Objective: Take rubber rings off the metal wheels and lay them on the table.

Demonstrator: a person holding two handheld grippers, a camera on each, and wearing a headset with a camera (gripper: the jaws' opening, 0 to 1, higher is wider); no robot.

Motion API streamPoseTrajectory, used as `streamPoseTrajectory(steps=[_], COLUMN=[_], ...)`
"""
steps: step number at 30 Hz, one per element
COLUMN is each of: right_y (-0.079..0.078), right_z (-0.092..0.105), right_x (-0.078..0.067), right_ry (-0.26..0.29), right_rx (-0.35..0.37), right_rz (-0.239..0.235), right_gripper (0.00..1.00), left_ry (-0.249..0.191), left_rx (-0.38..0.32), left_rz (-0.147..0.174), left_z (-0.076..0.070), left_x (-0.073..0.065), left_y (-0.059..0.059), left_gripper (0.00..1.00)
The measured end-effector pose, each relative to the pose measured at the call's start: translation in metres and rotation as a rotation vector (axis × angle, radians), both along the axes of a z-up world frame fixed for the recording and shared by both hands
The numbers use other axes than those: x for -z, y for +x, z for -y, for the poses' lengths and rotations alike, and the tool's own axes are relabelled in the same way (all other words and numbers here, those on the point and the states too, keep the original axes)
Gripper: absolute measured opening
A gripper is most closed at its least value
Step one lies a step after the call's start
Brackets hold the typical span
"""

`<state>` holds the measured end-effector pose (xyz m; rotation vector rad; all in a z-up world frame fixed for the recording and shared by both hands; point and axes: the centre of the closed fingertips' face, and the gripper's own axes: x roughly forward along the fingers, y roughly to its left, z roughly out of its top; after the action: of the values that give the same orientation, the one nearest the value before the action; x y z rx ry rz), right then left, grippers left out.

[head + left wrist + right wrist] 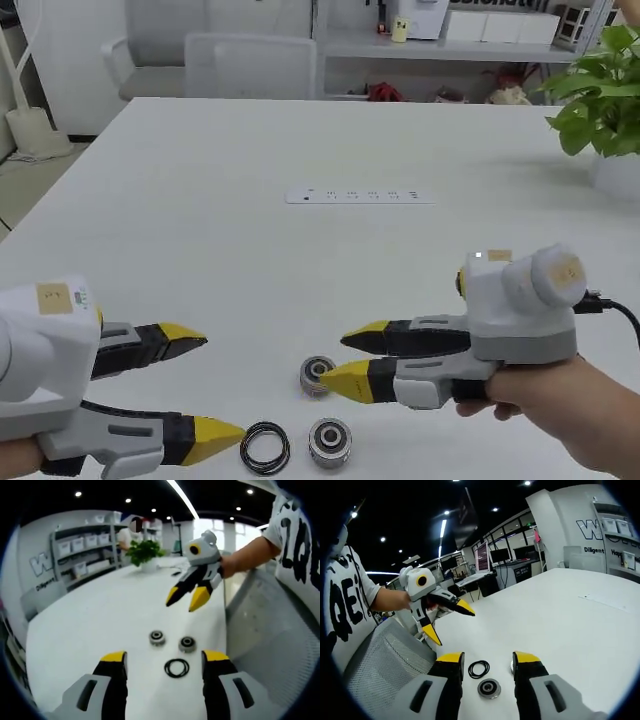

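On the white table (200,220), close to its near edge, thin black rubber rings (265,447) are laid flat in a small pile. They overlap, so their number cannot be told. Just to the right of them the near wheel (329,441) is lying flat. It is round and silvery, with a darker band around a bright hub. The far wheel (316,372) is seen a little farther and looks the same. It is partly covered by the lower yellow tip of the right gripper (333,357), and it cannot be told if the tip touches it. The jaws of the right gripper are held apart and nothing is gripped between them. The left gripper (224,386) is held at the left of the rings. Its jaws are spread wide and nothing is caught between them. Farther on the table a white power strip (360,196) is placed, and a green plant (600,90) is seen at the far right.
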<state>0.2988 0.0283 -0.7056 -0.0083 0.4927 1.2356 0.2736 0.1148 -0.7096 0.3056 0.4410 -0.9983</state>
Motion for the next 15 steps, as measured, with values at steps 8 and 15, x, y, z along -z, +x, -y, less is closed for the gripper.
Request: streamPoseTrajectory(steps=[8, 15], right_y=[0.000, -0.002], right_z=[0.020, 0.038], right_x=[-0.002, 0.003], right_ry=[-0.042, -0.084], right_rx=[0.011, 0.024], right_rz=[0.056, 0.088], right_gripper=[0.44, 0.51], left_ry=[-0.002, 0.002], left_rx=[-0.001, 0.000], left_rz=[0.013, 0.016], left_z=[0.000, 0.001], left_x=[-0.005, -0.005], left_y=[0.001, -0.001], left_gripper=[0.62, 0.63])
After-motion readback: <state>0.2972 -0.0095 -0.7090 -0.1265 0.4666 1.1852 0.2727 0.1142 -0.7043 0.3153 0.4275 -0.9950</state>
